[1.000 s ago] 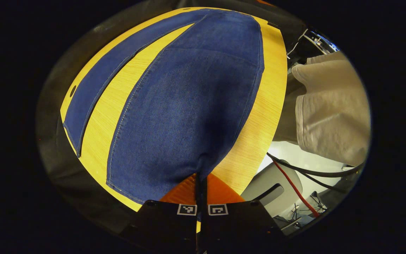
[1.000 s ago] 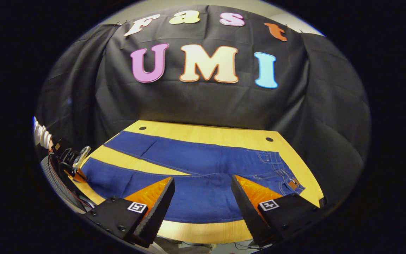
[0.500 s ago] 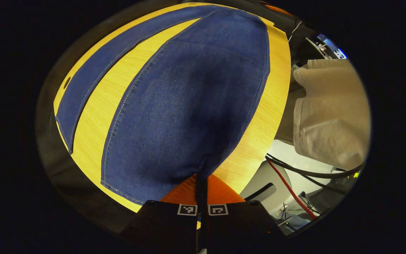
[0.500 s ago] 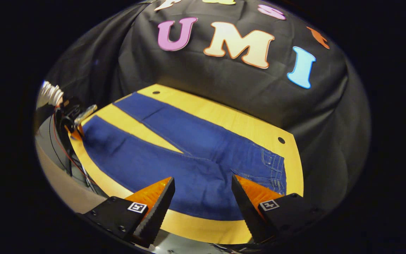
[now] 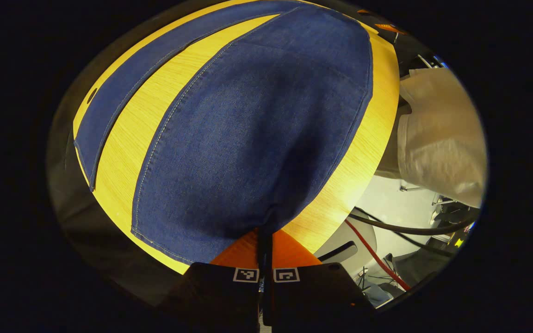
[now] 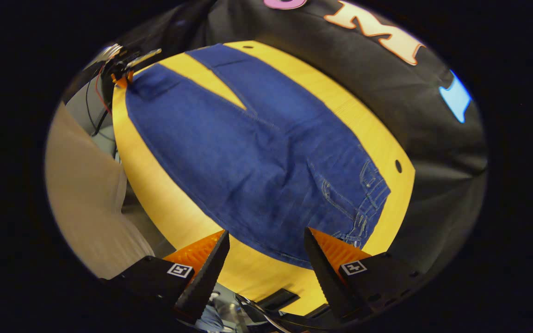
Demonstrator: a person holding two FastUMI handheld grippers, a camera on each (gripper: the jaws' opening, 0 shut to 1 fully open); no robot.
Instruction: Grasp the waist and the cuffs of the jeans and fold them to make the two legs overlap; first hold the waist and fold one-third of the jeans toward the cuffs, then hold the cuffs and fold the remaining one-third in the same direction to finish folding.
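Note:
Blue jeans (image 6: 266, 152) lie flat on the wooden table (image 6: 178, 212), legs spread in a V. The waist (image 6: 370, 194) with its belt loops is at the lower right of the right gripper view. My right gripper (image 6: 265, 237) hovers open above the jeans' near edge, just left of the waist, with nothing between its fingers. In the left gripper view the near leg (image 5: 248, 138) runs away from me, and my left gripper (image 5: 265, 233) is shut on the corner of its cuff. The far leg (image 5: 123, 92) lies to the left. The left gripper (image 6: 125, 69) also shows far off at that cuff.
A person in light clothing (image 5: 437, 138) stands at the table's near side, also seen as a pale blur (image 6: 86, 194). Red and black cables (image 5: 377, 261) hang below the table edge. Black cloth (image 6: 437, 152) walls the far side. Small holes (image 6: 398, 165) mark the tabletop.
The right gripper has swung down and turned toward the waist end, staying open. The left gripper keeps its hold on the cuff and has barely shifted.

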